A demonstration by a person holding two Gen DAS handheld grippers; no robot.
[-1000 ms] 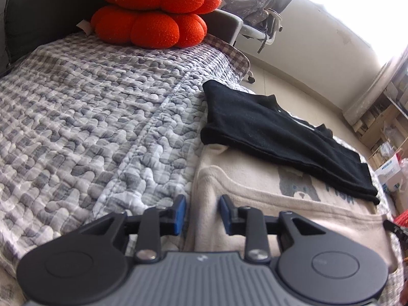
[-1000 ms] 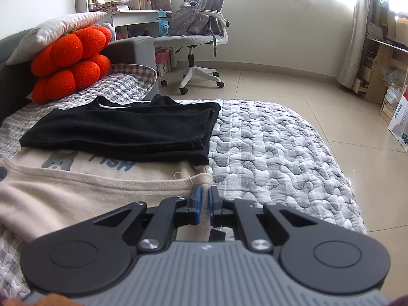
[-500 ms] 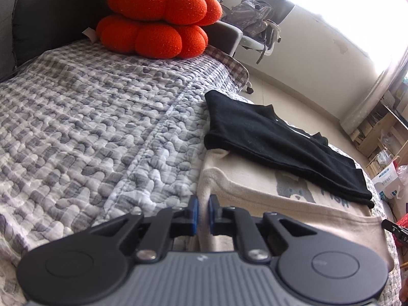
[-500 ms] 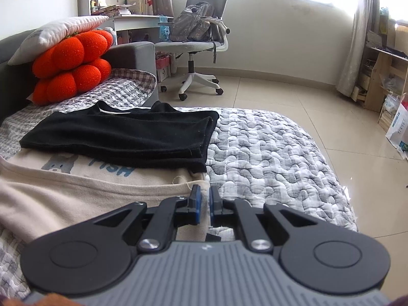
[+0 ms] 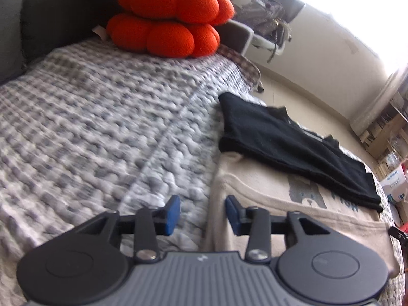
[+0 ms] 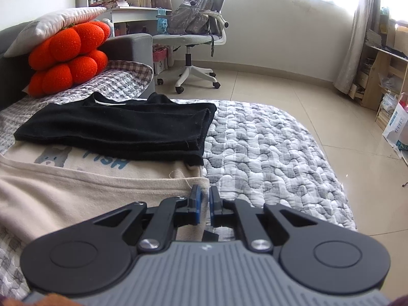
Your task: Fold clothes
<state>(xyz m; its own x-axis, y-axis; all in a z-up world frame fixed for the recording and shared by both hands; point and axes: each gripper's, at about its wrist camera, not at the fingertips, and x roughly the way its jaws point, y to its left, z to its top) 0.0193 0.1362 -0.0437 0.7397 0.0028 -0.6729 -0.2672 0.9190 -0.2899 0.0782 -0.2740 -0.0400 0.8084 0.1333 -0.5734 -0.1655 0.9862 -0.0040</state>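
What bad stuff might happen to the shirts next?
The left claw is opening over the beige shirt edge with nothing pinched, so that corner may sag. The right claw looks shut at the other corner; pulling alone could skew the fold. The black shirt lying on top might slide off.

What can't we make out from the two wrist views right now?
- Beige shirt: its near part is hidden behind the right tongs body, so whether they pinch its corner is unclear.
- Shirt print: the black garment covers its top.
- Left wrist view: the quilt is motion-blurred; the left tongs are opening with the shirt edge between them, and contact cannot be told.
- Bookshelf contents: too small.
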